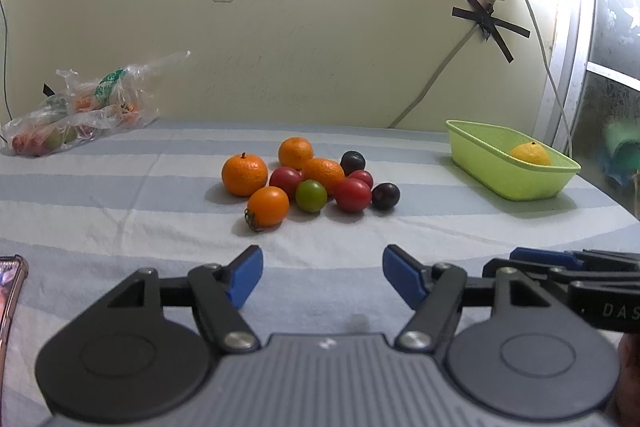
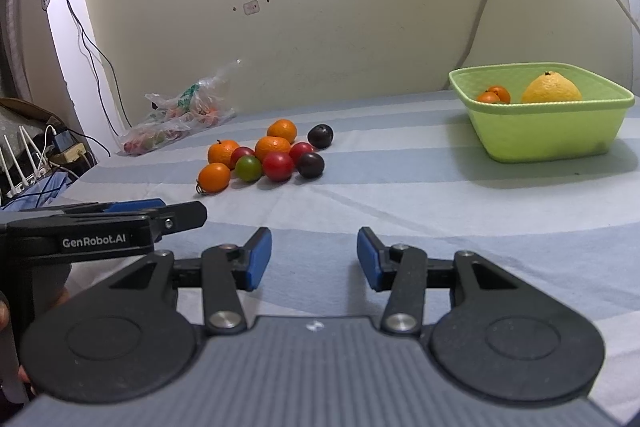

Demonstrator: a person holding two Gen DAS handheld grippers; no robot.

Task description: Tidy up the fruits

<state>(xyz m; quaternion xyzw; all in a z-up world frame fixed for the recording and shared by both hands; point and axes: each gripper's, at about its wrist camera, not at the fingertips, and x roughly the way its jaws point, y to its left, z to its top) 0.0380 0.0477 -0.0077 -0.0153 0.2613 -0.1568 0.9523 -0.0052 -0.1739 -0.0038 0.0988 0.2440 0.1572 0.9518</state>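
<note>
Blue rubber pads tip both pairs of black tongs, and from where I sit both stand parted with nothing between them: the left tongs gape wider over the striped cloth, while the right tongs hold a narrower gap, also empty. I see them side by side, each one showing at the edge of the other's view, low over the pale blue and white striped cloth covering the surface. At my left edge the corner of a clear-cased phone lies on the cloth. Further out, near the middle, sits the loose pile of fruit: round orange mandarins, glossy red plums, one small green plum and two dark purple plums, most of them touching a neighbour. The nearest mandarin has a curled stalk against the cloth. Well off to the right of the pile stands the lime-green rectangular plastic basket, holding a large yellow citrus fruit and two small orange fruits behind its near wall. Far back on the left, against the cream wall, a crumpled clear plastic bag of more fruit lies slumped. Grey cables are fixed to the wall with crossed strips of black tape.
</note>
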